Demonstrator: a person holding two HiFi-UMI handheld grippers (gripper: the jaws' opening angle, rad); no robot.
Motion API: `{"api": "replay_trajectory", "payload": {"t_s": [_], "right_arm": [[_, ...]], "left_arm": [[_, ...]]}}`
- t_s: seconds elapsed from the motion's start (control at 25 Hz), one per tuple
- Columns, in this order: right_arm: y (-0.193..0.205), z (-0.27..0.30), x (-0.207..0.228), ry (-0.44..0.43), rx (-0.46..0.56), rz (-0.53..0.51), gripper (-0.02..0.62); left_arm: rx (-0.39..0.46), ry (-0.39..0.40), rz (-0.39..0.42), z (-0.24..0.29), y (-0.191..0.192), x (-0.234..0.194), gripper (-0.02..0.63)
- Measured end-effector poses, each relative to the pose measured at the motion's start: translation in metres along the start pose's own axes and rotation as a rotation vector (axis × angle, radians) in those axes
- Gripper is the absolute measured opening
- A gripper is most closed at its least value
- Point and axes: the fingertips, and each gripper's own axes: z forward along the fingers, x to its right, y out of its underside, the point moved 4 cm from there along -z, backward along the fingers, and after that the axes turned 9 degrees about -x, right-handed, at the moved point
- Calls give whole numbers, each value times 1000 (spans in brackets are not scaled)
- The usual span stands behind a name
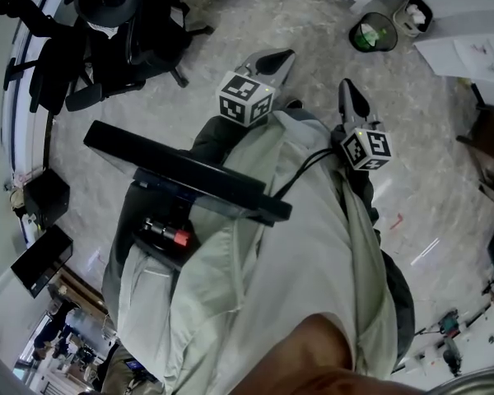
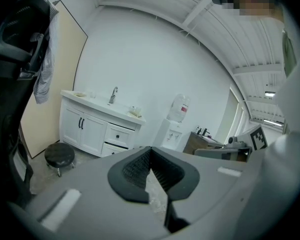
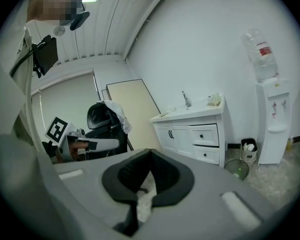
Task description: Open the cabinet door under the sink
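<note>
The cabinet door (image 2: 81, 129) under the sink (image 2: 107, 105) sits shut across the room from you. It is a white panelled front with slim dark handles, too small for its edges to be read, and it is out of the head view altogether. Your left gripper (image 2: 150, 151) and right gripper (image 3: 150, 153) are both well apart from it, each grey pair of jaws pressed together at the ribbed black pads with nothing between. A round dark stool (image 2: 59, 155) stands near the cabinet, whose lower drawer is cut off by the left gripper's body.

Open floor (image 1: 329, 48) leads to the sink cabinet (image 2: 90, 131), with 1 round stool (image 2: 59, 155) near its left door.
</note>
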Motion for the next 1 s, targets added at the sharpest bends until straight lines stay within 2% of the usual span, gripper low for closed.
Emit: {"api": "replay_trajectory", "payload": {"t_s": [0.4, 1.0], "right_arm": [[4, -7, 10, 31, -7, 28, 0], [3, 0, 14, 24, -16, 57, -2]], "left_arm": [[-19, 22, 10, 9, 1, 8, 8], [-34, 12, -4, 13, -1, 0, 8]]}}
